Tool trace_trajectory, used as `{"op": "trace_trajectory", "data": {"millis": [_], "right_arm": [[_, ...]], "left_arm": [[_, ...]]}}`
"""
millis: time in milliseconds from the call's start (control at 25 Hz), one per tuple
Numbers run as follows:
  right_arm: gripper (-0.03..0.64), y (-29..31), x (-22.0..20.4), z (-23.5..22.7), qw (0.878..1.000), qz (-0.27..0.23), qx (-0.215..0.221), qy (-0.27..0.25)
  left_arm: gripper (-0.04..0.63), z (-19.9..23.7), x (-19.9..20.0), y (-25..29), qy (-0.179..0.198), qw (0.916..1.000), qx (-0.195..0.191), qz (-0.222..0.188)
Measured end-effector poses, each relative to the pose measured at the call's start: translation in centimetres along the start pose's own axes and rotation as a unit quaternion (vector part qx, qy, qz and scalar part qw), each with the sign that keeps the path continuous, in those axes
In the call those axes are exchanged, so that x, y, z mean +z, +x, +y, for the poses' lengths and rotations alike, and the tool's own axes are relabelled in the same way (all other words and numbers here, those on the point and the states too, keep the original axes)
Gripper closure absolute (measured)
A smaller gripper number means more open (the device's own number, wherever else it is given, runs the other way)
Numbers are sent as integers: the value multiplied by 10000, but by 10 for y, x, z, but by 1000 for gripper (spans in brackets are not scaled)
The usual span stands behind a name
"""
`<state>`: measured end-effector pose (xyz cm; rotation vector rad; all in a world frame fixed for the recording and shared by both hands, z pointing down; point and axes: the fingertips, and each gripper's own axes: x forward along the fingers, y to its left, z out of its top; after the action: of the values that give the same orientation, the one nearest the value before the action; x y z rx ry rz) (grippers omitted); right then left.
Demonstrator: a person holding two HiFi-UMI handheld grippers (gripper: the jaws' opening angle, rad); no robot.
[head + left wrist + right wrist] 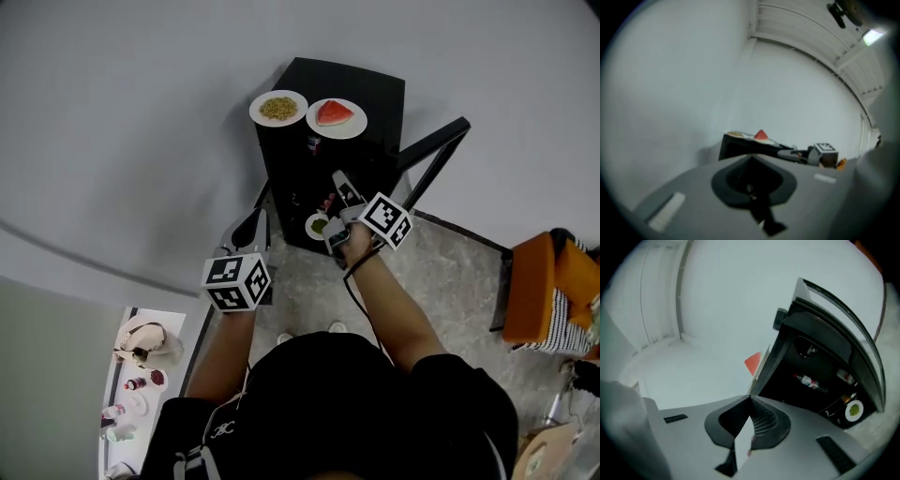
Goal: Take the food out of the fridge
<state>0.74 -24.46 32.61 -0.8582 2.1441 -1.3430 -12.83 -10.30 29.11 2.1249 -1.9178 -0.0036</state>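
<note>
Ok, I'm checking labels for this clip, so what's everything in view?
fridge: 1, black, door open
plate of yellow-brown food: 1, white, on the fridge
plate of watermelon: 1, white, red slice, on the fridge
plate of green food: 1, white, low inside fridge
bottle: 1, pale, on a fridge shelf
chair: 1, orange, right
shelf: 1, white, lower left, small items
left gripper: 1, grey, jaws shut, left of fridge
right gripper: 1, grey, jaws shut, at the open fridge
</note>
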Motion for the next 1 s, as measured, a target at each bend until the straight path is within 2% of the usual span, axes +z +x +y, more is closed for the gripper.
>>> {"op": "trace_trajectory", "data": {"millis": [80, 120, 160, 200, 280, 320, 360, 400, 440, 480, 560, 640, 720, 880, 1000], "right_arm": [[617, -15, -12, 2, 9963, 286, -204, -783], [617, -22, -17, 3, 9902, 420, -328, -1291], [617, -28, -22, 6, 9790, 526, -459, -1913], [617, -34, -25, 10, 9612, 576, -587, -2633], [618, -46, -30, 23, 9093, 494, -786, -4056], [618, -51, -31, 30, 8847, 402, -840, -4568], [618, -57, -32, 37, 8673, 310, -863, -4892], [618, -61, -33, 42, 8579, 233, -869, -5059], [618, -66, -33, 46, 8551, 182, -870, -5108], [618, -70, -33, 48, 8576, 160, -871, -5066], [617, -76, -33, 47, 8698, 166, -886, -4851], [617, -81, -30, 44, 8751, 163, -941, -4745], [618, -85, -27, 41, 8740, 147, -1016, -4750], [617, -90, -26, 36, 8593, 146, -1179, -4975], [617, -94, -31, 34, 8616, 211, -1182, -4931]], "left_arm": [[594, -2, 0, 4, 0, 10000, -42, 9], [595, -4, -1, 7, 19, 10000, -75, 23], [594, -6, -2, 10, 56, 9999, -112, 41], [594, -9, -3, 13, 105, 9998, -147, 62], [594, -15, -7, 19, 196, 9995, -217, 118], [594, -18, -10, 23, 225, 9993, -261, 149], [594, -21, -12, 26, 245, 9991, -312, 177], [594, -25, -13, 28, 270, 9988, -366, 199], [595, -29, -15, 30, 305, 9984, -420, 211], [594, -33, -16, 32, 349, 9980, -472, 215], [594, -41, -17, 35, 419, 9973, -565, 211], [595, -46, -19, 37, 414, 9968, -643, 220], [595, -50, -21, 39, 373, 9965, -709, 247], [595, -57, -25, 37, 349, 9956, -817, 296], [597, -62, -27, 34, 468, 9951, -825, 273]]}}
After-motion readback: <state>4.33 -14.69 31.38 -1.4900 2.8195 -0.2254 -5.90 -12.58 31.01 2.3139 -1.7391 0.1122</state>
